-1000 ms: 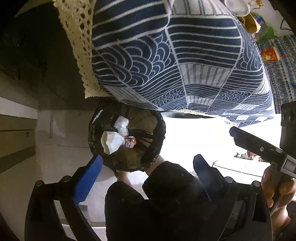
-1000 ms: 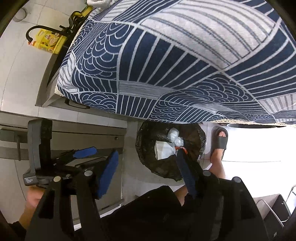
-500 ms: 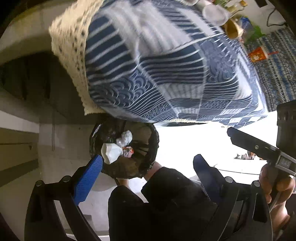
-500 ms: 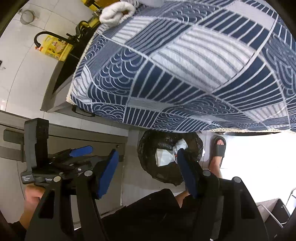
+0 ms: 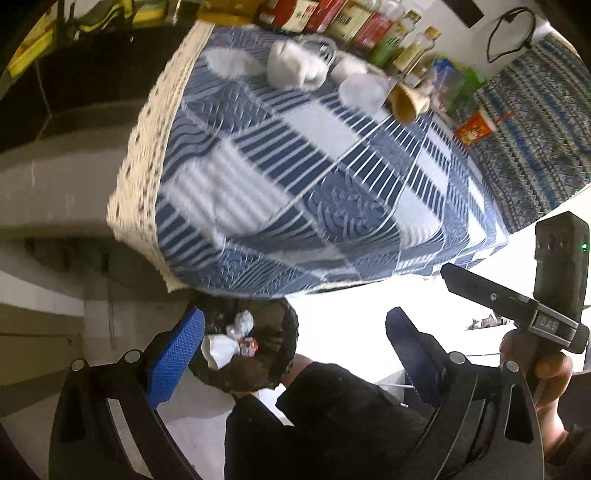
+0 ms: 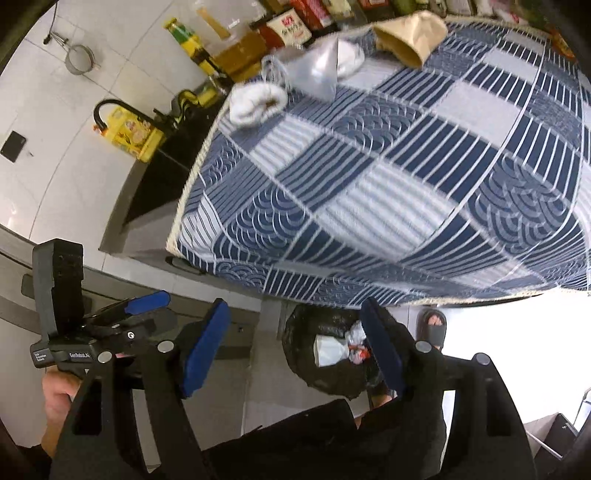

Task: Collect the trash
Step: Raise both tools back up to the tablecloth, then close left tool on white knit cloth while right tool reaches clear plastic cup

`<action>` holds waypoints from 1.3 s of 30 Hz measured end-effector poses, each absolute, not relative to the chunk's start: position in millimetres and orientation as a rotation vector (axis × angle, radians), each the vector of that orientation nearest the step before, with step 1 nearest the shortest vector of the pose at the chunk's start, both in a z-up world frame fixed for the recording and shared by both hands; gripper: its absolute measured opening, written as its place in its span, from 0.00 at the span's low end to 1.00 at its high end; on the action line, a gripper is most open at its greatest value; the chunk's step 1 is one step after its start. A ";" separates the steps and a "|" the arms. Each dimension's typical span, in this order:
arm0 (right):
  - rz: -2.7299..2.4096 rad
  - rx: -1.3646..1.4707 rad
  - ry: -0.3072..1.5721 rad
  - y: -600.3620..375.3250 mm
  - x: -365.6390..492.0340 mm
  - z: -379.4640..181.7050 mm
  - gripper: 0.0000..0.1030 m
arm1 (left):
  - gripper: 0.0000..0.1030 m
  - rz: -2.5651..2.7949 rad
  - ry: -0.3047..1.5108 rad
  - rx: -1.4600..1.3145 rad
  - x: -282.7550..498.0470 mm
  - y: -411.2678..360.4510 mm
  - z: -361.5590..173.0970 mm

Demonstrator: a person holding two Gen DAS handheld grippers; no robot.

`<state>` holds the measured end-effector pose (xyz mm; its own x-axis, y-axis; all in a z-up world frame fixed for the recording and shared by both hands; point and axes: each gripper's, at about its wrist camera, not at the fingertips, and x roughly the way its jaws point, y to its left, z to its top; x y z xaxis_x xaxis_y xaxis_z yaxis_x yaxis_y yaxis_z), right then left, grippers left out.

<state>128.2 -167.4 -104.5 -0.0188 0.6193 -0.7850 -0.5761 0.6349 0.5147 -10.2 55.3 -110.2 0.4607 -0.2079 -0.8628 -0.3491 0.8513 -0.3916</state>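
Observation:
A bin lined with a black bag (image 5: pixel 286 328) (image 6: pixel 306 325) stands on the floor under the table edge. Inside it lie a white paper cup (image 5: pixel 218 349) (image 6: pixel 327 349), crumpled clear plastic and a red wrapper. My left gripper (image 5: pixel 291 350) hangs open above the bin with nothing between its blue pads. The jaws of my right gripper (image 6: pixel 293 345) are opening, also empty, high over the bin. On the blue patterned tablecloth (image 5: pixel 314 184) (image 6: pixel 406 166) lie white crumpled paper (image 5: pixel 291 68) (image 6: pixel 256 99), a grey plastic bag (image 6: pixel 319 70) and a tipped brown paper cup (image 5: pixel 404 101) (image 6: pixel 410 31).
Bottles and boxes (image 5: pixel 354 22) line the table's far edge, with an orange cup (image 5: pixel 476 127) beside them. A sink with a black tap (image 6: pixel 110 107) and a yellow package lies left of the table. The person's dark trousers and a sandalled foot (image 6: pixel 434 326) are next to the bin.
Both grippers have risen from the bin. The tabletop with its trash has come into view and the bin sits lower and smaller. The right jaws stand wider.

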 end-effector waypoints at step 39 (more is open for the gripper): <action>0.969 0.197 1.219 -105.0 290.6 -69.3 0.93 | 0.93 0.202 1.012 -0.722 157.4 140.0 -74.8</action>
<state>290.6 -105.0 -69.3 0.0169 0.7147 -0.6992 -0.5203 0.6035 0.6042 157.4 140.0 -74.8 0.5343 -0.1668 -0.8287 -0.4721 0.7543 -0.4562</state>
